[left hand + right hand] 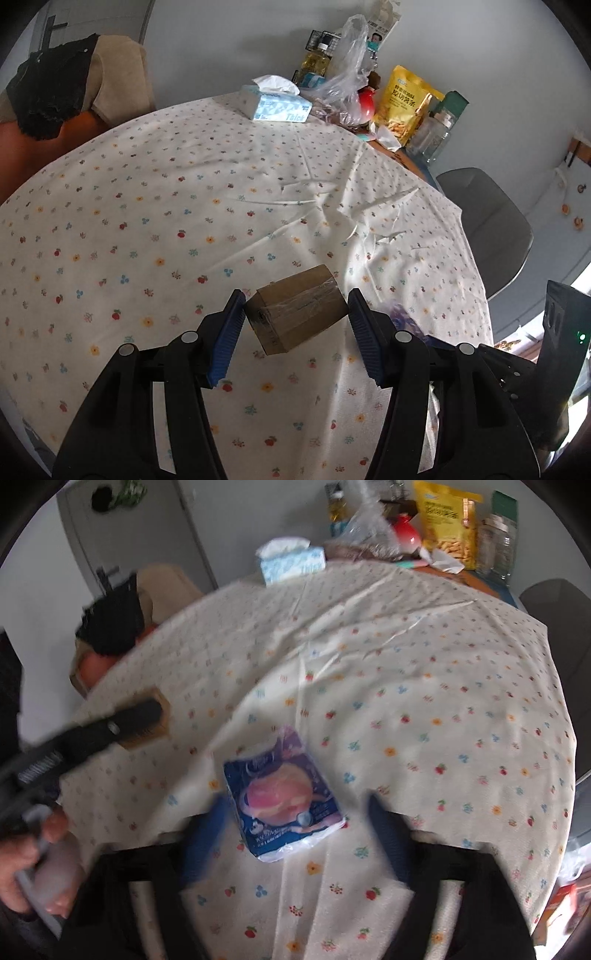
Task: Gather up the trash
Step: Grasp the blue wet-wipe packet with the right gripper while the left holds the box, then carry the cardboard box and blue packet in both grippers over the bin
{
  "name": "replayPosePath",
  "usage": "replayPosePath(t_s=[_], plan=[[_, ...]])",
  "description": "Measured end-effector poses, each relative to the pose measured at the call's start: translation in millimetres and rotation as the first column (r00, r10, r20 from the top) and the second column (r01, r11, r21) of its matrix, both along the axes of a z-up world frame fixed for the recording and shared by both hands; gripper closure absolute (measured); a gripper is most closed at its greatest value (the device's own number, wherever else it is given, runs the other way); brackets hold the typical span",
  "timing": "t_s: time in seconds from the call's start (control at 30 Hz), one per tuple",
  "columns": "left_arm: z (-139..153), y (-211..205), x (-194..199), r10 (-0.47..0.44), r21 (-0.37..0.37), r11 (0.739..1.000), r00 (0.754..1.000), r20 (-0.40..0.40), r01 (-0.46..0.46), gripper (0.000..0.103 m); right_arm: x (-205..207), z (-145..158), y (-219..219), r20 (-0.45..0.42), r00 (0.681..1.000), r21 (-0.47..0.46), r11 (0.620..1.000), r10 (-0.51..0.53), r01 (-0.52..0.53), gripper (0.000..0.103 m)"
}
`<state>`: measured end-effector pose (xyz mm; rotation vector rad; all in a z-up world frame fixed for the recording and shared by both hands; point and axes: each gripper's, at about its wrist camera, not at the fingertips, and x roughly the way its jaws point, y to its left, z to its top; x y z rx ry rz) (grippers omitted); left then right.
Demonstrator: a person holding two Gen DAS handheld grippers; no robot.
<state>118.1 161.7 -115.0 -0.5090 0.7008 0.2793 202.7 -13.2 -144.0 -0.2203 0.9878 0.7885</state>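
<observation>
Cardboard is seen between the blue pads of the left gripper [295, 325]: a small taped box [297, 314], tilted, its left corner touching the left pad [227, 339], while a gap shows at the right pad, so a firm clamp cannot be told. The box is seen over the near part of the flowered tablecloth [184, 184], toward its right edge.

In the right view, which is blurred, the right gripper [295, 834] is held with its jaws apart around a blue wrapper [284, 797] printed with a pink planet; the wrapper lies flat on the cloth near the near edge, and neither pad is seen pressing on it.

At the far edge a tissue box [277, 103], a plastic bag [347, 74] and a yellow snack bag [406, 103] are grouped.
</observation>
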Motion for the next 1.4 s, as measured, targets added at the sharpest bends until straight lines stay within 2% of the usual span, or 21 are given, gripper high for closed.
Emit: replayPosePath(t_s=[0.03,0.07,0.1,0.2,0.57,0.8,1.2,1.4], plan=[[2,-1,0,-0.004,0.003,1.000,1.000,0.003,0.004,0.046,0,1,0,0.002,1.000,0.005,1.000,0.004,-0.004,0.069],[4,-4,1,-0.011,0.006,1.000,1.000,0.007,0.011,0.046,0,4,-3,0.000,1.000,0.019,1.000,0.002,-0.002,0.075],[6,-7,2,-0.018,0.008,1.000,1.000,0.011,0.018,0.046,1,6,-7,-0.003,1.000,0.031,0.999,-0.007,0.007,0.087],[10,-18,7,-0.044,0.018,0.999,0.999,0.019,0.044,0.046,5,12,-24,-0.014,0.999,0.067,0.996,-0.051,0.052,0.092],[20,-81,40,-0.173,0.046,0.984,0.985,0.028,0.171,0.046,7,35,-99,0.017,0.986,0.142,0.977,-0.165,0.161,0.093],[28,-133,66,-0.285,0.077,0.956,0.958,0.024,0.282,0.046,9,43,-153,0.019,0.965,0.190,0.949,-0.260,0.252,0.093],[29,-207,96,-0.423,0.095,0.902,0.906,0.006,0.421,0.046,12,45,-249,0.010,0.900,0.220,0.879,-0.435,0.422,0.093],[28,-245,109,-0.485,0.104,0.869,0.874,-0.007,0.483,0.046,14,40,-294,-0.003,0.857,0.230,0.833,-0.516,0.503,0.093]])
